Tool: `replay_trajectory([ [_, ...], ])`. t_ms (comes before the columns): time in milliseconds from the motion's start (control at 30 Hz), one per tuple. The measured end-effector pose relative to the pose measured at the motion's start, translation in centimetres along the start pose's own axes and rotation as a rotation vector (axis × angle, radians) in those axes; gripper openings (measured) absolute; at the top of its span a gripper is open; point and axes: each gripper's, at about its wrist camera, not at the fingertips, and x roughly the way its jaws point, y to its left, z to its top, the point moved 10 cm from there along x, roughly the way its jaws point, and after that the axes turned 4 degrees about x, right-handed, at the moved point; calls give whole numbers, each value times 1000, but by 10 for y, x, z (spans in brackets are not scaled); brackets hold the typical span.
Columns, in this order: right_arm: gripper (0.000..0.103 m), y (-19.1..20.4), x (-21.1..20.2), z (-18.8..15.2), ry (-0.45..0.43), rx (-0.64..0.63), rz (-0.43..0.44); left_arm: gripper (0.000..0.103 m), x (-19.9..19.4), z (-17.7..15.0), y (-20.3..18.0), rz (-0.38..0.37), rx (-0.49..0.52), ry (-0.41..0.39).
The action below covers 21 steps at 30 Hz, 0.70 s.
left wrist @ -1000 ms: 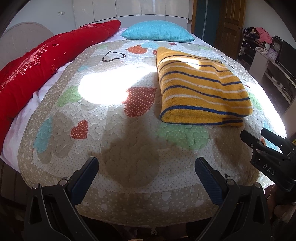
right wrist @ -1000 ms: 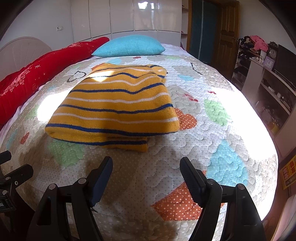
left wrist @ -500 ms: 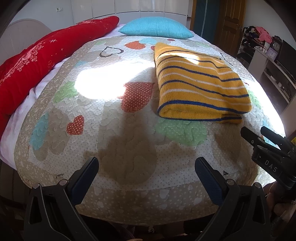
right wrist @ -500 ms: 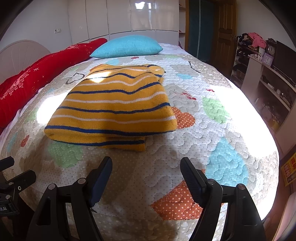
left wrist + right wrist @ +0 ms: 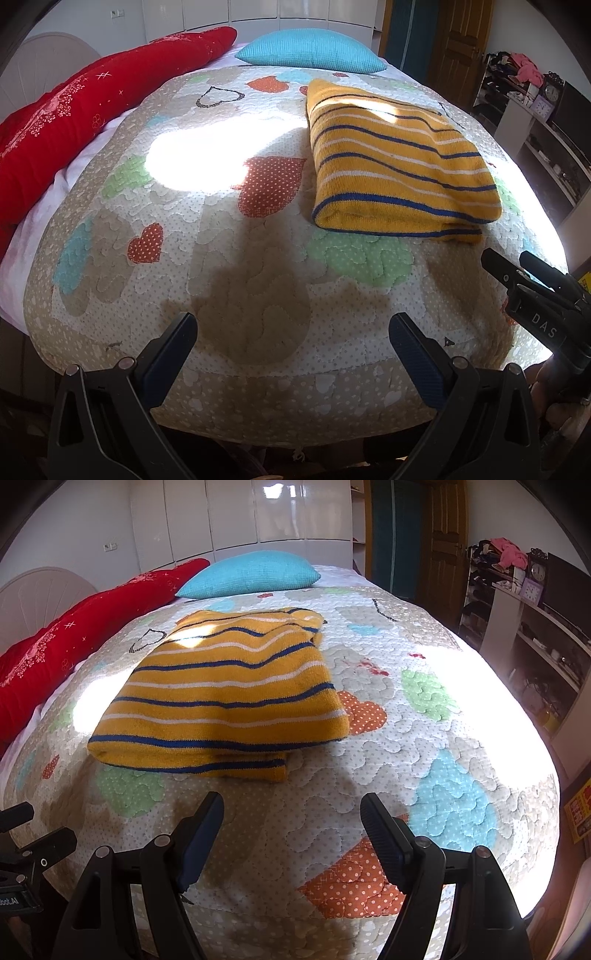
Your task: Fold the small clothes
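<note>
Both grippers, left gripper and right gripper, hover with fingers spread; yellow blue-striped knitted sweater lies folded ahead: square its edges gently.

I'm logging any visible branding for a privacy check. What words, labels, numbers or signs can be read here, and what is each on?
"DAS": on the black body of the right gripper, in the left wrist view.
"bot.AI" (start cut off by the frame edge): on the left gripper, in the right wrist view.
Yellow-red sign by the bed: print too blurred to read.
Clocks on the shelf: faces too small to read.
</note>
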Motion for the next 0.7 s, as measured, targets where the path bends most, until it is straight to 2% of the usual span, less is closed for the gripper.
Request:
replay_trajectory([
  [700,81,0,2,0,6,11,6,103,3,-1,-2,-15,-1,13],
])
